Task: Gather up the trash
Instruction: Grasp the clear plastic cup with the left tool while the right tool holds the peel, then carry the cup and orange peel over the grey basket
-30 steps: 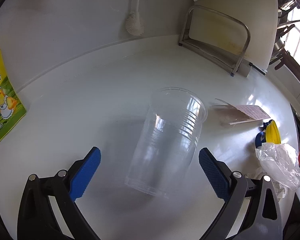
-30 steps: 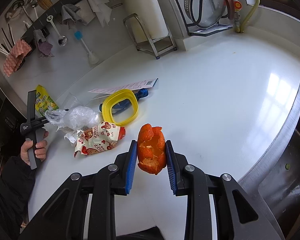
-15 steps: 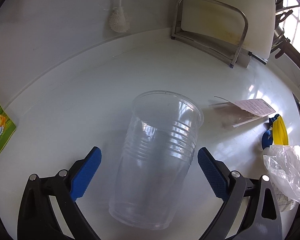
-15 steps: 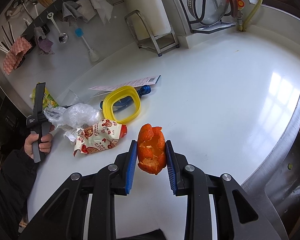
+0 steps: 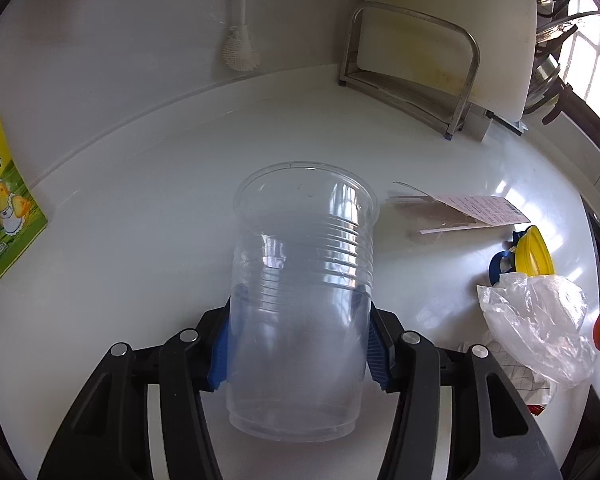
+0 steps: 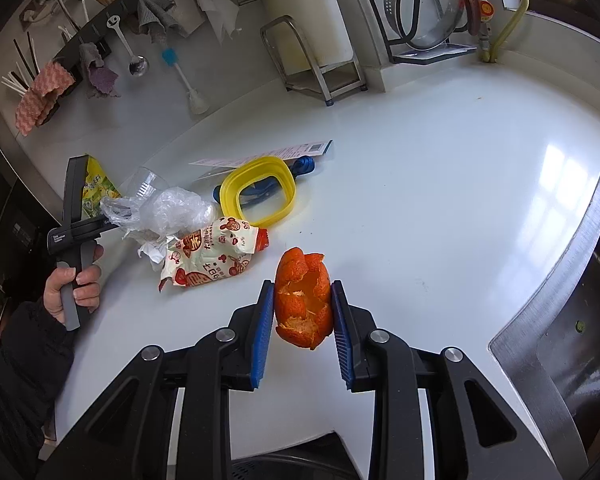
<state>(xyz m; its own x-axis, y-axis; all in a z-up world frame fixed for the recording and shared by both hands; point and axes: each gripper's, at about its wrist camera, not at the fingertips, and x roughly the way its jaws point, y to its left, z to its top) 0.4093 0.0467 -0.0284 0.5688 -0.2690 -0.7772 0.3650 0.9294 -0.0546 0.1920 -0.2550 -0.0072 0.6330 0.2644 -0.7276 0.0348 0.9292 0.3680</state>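
Observation:
My left gripper (image 5: 298, 332) is shut on a clear plastic cup (image 5: 300, 280) that lies on its side on the white counter, mouth pointing away; the blue pads press its sides. My right gripper (image 6: 303, 312) is shut on an orange peel (image 6: 304, 300) and holds it above the counter. The cup's rim also shows in the right wrist view (image 6: 142, 182), behind a crumpled clear plastic bag (image 6: 164, 210). A red and white snack wrapper (image 6: 212, 252) lies left of the peel. A yellow-green snack packet (image 5: 4, 208) lies at the far left.
A yellow lid ring (image 6: 262, 190) over a blue object, and a paper card (image 5: 468, 210), lie on the counter. A metal rack with a cutting board (image 5: 428, 84) stands at the back wall. A steel sink (image 6: 560, 320) is on the right. Utensils hang on the wall.
My left gripper has moved forward around the cup and closed on its sides. The right gripper has kept hold of the orange peel with little movement.

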